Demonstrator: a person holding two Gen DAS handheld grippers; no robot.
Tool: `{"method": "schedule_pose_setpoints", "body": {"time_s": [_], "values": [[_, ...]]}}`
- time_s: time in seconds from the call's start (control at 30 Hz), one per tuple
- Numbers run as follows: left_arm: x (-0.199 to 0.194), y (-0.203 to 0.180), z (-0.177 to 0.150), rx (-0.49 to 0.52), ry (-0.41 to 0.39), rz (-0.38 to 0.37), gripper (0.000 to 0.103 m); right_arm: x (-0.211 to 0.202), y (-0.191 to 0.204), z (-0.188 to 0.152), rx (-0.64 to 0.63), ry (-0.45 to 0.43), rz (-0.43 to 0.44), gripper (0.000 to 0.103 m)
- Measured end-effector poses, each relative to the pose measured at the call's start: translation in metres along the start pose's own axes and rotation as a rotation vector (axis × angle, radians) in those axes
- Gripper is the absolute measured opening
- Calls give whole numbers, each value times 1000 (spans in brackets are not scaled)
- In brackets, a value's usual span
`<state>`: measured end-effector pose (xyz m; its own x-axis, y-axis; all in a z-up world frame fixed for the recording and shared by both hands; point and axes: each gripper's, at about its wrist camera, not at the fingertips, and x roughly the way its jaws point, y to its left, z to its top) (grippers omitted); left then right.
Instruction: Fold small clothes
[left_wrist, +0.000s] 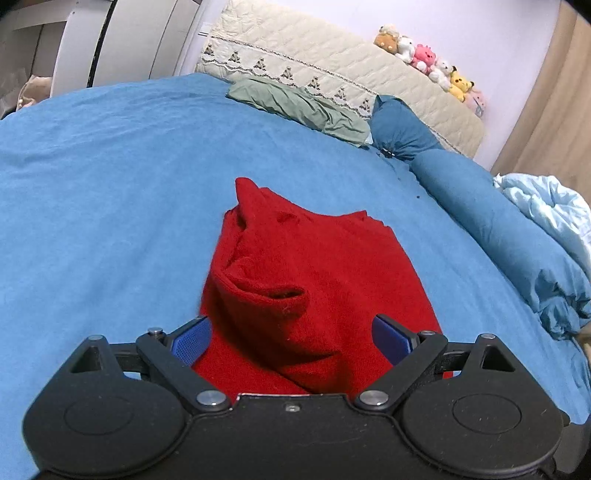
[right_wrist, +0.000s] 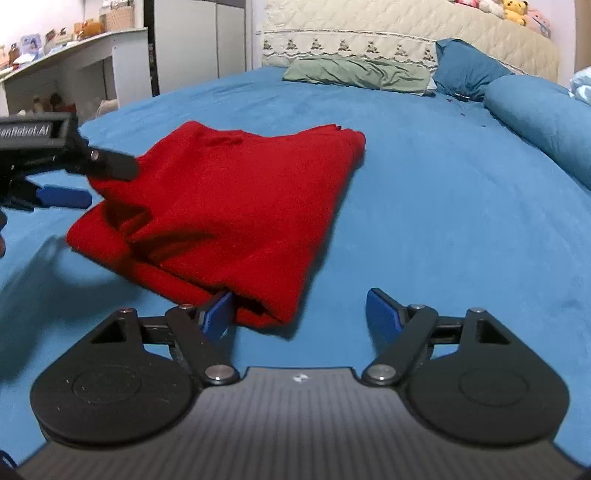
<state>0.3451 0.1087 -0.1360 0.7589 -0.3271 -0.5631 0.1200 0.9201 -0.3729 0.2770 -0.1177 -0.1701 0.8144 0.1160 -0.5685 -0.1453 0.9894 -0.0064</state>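
A red knitted garment (left_wrist: 306, 280) lies folded in a rough rectangle on the blue bed sheet (left_wrist: 92, 192). My left gripper (left_wrist: 291, 339) is open, its blue pads (left_wrist: 192, 341) on either side of the garment's near edge with cloth between them. In the right wrist view the garment (right_wrist: 229, 199) spreads ahead and to the left. My left gripper (right_wrist: 109, 184) enters from the left at its far-left corner. My right gripper (right_wrist: 301, 314) is open low over the sheet, and the garment's near corner rests against its left pad (right_wrist: 218, 314).
A green pillow (left_wrist: 299, 107) and a dark blue bolster (left_wrist: 480, 206) lie along the cream quilted headboard (left_wrist: 332, 62), which carries plush toys (left_wrist: 428, 59). A pale blue quilt (left_wrist: 554, 210) is bunched at the right. A white desk (right_wrist: 74, 55) stands left of the bed.
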Motion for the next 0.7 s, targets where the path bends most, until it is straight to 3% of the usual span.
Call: {"method": "schedule_pose_setpoints", "body": {"time_s": [0.17, 0.23, 0.3, 0.4, 0.53, 0.6, 0.7], "values": [[3, 3, -1, -13, 7, 2, 95, 8, 6, 3, -9, 4, -25, 94], [4, 3, 0, -15, 3, 10, 95, 10, 5, 7, 15, -19, -45, 88], [3, 4, 2, -16, -5, 24, 95, 4, 4, 20, 41, -99, -87, 80], [1, 10, 2, -29, -12, 61, 95, -15, 0, 33, 64, -187, -151, 80], [8, 26, -5, -34, 54, 138, 93, -17, -3, 17, -32, -137, -189, 80], [11, 31, -11, 3, 104, 187, 87, -8, -10, 1, -51, -74, -177, 81], [6, 24, -16, 103, 135, 238, 86, -3, -21, -13, 11, -32, -126, 82]]}}
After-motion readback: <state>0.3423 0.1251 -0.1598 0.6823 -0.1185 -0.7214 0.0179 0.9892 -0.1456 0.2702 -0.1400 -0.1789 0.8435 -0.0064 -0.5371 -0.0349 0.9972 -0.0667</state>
